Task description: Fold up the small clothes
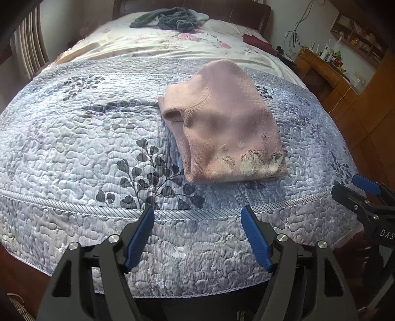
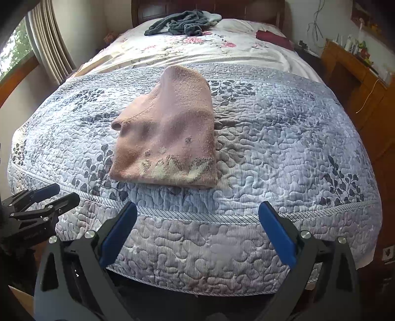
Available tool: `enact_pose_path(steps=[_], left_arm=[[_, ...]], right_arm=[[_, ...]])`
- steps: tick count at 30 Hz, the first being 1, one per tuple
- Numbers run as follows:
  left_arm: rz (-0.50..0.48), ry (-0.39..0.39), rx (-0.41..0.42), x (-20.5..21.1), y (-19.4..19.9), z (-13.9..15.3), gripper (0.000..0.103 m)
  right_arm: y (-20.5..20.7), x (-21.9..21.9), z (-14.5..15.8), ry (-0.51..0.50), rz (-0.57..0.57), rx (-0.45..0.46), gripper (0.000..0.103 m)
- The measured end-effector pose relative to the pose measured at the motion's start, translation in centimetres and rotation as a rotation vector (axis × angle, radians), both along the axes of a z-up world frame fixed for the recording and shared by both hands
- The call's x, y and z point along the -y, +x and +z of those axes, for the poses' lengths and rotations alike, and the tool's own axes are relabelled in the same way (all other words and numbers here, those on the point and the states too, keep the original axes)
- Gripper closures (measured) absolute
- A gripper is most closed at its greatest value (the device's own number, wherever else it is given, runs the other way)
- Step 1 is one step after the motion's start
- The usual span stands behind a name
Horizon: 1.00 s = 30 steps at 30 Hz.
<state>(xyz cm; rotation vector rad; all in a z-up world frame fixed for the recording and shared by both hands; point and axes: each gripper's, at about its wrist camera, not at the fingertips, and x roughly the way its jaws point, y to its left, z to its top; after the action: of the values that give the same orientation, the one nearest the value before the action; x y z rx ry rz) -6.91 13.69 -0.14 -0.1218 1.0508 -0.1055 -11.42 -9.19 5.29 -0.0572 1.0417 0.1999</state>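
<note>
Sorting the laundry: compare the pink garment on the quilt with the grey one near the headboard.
The pink garment lies folded into a flat, compact shape on the blue quilt, close to both open grippers; the grey garment lies crumpled and spread loosely at the far end. Pink shows a pale pattern along its near edge; grey looks plain. Both rest on the bed.

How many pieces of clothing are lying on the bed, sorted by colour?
Pink: 1, the folded pink garment on the blue quilt.
Grey-teal: 1, the crumpled grey heap near the headboard.
Dark red: 1, the dark red cloth.
Total: 3.

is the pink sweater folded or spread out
Folded: the pink sweater lies as a compact layered bundle on the quilt, stacked edges showing.
</note>
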Motion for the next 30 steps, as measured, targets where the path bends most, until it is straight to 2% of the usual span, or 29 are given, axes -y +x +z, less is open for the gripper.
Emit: enact_pose_path(steps=[9,18,30], left_arm=[[-0.006,0.025,0.023,0.8,-0.8,1.1,0.026],[0.006,0.055,0.008,1.0,-0.8,0.5,0.025],[0.002,0.076,-0.004,1.4,-0.5,-0.2,0.025]], right_arm=[[-0.8,-0.2,0.5,-0.007,-0.007,0.01,0.003],[-0.3,-0.2,-0.8,-0.067,-0.035,-0.027,0.003],[0.3,0.5,-2.1,-0.062,-0.046,-0.058,0.003]])
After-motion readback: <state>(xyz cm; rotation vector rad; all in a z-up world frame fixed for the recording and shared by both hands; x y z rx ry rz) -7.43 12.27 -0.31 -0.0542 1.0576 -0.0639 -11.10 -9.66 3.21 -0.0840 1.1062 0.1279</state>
